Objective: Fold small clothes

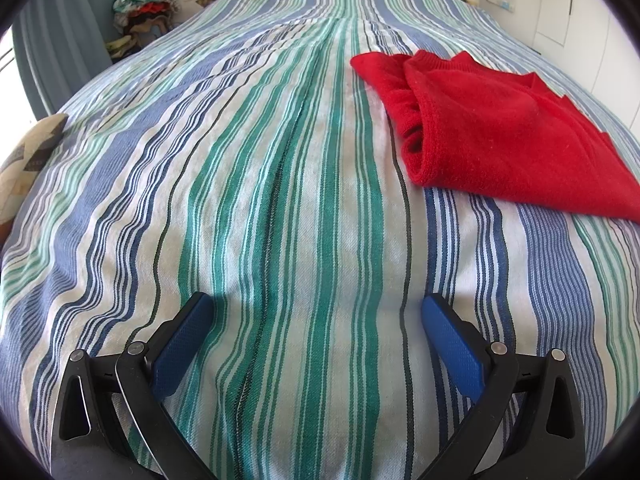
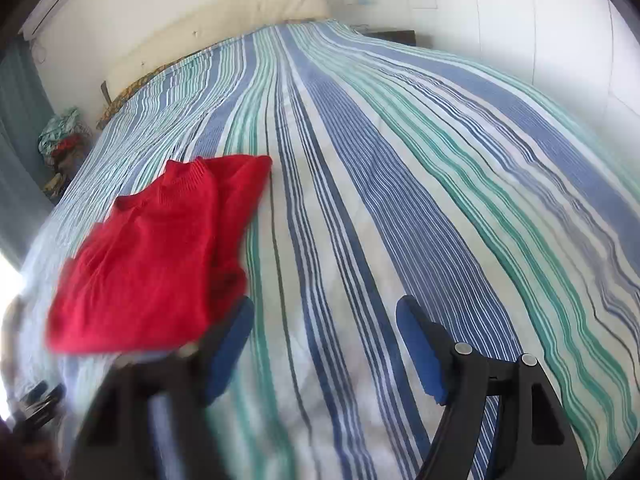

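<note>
A red knitted sweater (image 1: 492, 128) lies folded on the striped bedspread (image 1: 280, 200), to the upper right in the left wrist view. My left gripper (image 1: 316, 312) hovers over bare bedspread below and left of it, open, nothing between its blue pads (image 1: 180, 348). In the right wrist view the same red sweater (image 2: 160, 252) lies at the left on the bedspread (image 2: 400, 200). My right gripper (image 2: 324, 316) is open just right of the sweater's near edge, with only bedspread between its blue pads (image 2: 420, 352). The picture is blurred at the left finger.
A heap of mixed clothes (image 1: 144, 12) is piled beyond the bed's far left corner, by a grey-blue curtain (image 1: 60, 40). A patterned cushion (image 1: 28, 156) sits at the bed's left edge. A cream headboard (image 2: 224, 28) and white wall close the far end.
</note>
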### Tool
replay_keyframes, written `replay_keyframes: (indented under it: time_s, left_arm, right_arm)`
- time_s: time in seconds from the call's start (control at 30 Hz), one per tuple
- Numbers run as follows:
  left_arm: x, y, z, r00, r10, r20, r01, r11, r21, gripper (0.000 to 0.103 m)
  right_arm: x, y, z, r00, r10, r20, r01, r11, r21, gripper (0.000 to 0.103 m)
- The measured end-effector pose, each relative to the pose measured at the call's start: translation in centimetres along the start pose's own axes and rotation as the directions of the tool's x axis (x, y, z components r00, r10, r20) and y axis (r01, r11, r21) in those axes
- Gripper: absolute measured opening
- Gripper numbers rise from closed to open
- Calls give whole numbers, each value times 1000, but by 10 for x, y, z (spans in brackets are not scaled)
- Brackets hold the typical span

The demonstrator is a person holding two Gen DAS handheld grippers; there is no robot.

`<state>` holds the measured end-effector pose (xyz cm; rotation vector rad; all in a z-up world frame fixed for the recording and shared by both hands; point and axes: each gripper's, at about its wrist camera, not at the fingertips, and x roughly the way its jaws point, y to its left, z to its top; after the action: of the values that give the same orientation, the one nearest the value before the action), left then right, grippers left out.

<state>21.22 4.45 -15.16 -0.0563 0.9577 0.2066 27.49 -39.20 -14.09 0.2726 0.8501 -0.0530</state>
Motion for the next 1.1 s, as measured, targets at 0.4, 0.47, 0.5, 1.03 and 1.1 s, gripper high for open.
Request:
replay_keyframes:
  time_s: [0.4,0.47,0.5,1.03,1.1]
  left_arm:
    - [-1,-1,-1,1000,0,5,0,1000,-2,103]
    - [-1,-1,-1,1000,0,5,0,1000,-2,103]
    - [-1,-1,-1,1000,1,5,-1,1000,-2,103]
    - [-1,-1,-2,1000,0,5,0,1000,-2,103]
    - [-1,-1,-2,1000,0,6,0,1000,-2,103]
  right_arm:
    - [16,-6,-30,1000,-8,-13,8,1000,-3,88]
    - [16,-6,-32,1000,-11,-6,11,1000,-9,89]
    - [17,-7,-32,1000,-8,-3,8,1000,-8,89]
    - [21,-3,-35,1000,11,-20,-12,999,-31,98]
    - [24,1,-26,997,2,-75,-6,998,-58,99]
